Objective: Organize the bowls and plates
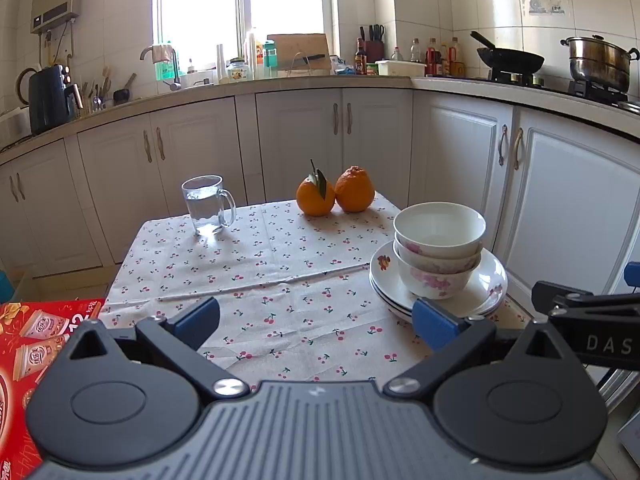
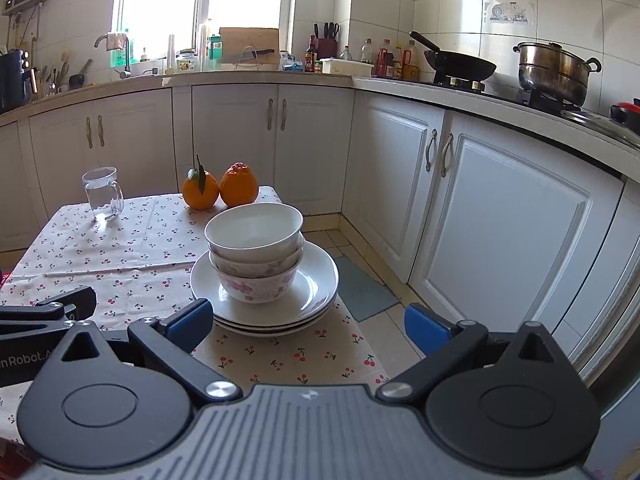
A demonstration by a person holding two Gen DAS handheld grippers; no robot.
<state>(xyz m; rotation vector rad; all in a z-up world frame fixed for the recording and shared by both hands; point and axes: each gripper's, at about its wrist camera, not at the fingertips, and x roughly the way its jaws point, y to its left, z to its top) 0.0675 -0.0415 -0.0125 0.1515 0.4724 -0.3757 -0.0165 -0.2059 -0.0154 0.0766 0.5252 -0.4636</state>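
The bowls (image 2: 254,256) sit nested on the plates (image 2: 320,280) at the table's right edge, just beyond both grippers' (image 1: 316,322) (image 2: 306,322) spread, empty fingers; oranges (image 1: 334,192) and mug (image 1: 208,204) line the far edge.

Glossy ceramic bowls (image 2: 254,256), matt cloth tablecloth (image 1: 256,280), clear glass mug (image 1: 206,204)

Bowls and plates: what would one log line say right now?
bowls stacked on plates | left gripper open, empty | right gripper open, empty

Two low wrist views side by side, both facing the shared table (image 1: 280,280) and kitchen cabinets (image 2: 240,136).
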